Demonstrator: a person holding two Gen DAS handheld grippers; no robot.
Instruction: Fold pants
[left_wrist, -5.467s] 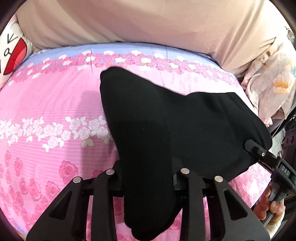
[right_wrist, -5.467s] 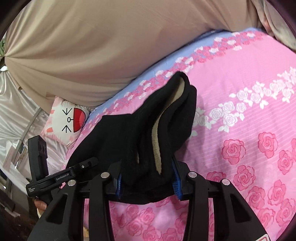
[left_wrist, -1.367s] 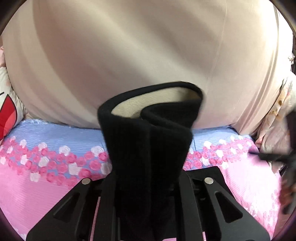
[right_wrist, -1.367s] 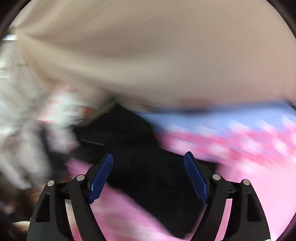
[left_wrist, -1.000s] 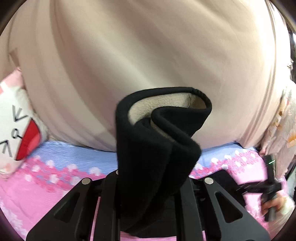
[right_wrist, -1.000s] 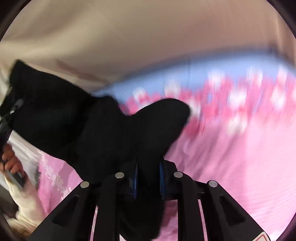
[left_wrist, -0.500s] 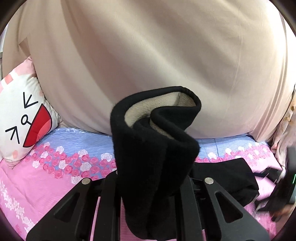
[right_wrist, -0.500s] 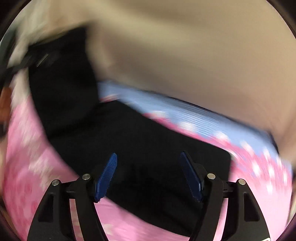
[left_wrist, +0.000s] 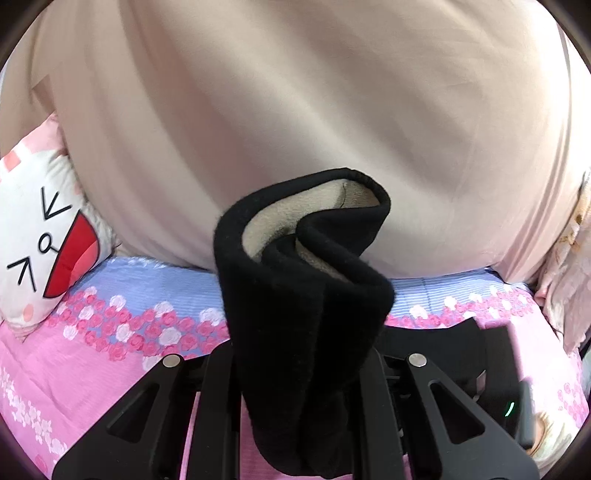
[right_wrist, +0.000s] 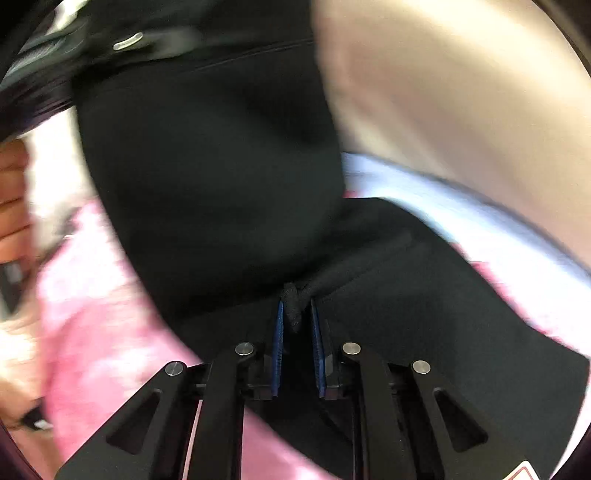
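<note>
Pillow (left_wrist: 40, 240) left; curtain (left_wrist: 295, 110) behind bed (left_wrist: 110, 354).

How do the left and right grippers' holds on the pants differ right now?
The left gripper clamps a thick bunch of the pants, held up above the bedsheet with the beige lining showing; the right gripper pinches only a thin nub of black fabric. The left jaws stand wide around the bulk, the right jaws nearly together. The right view is motion-blurred, the left sharp. Both are shut on the same garment.
</note>
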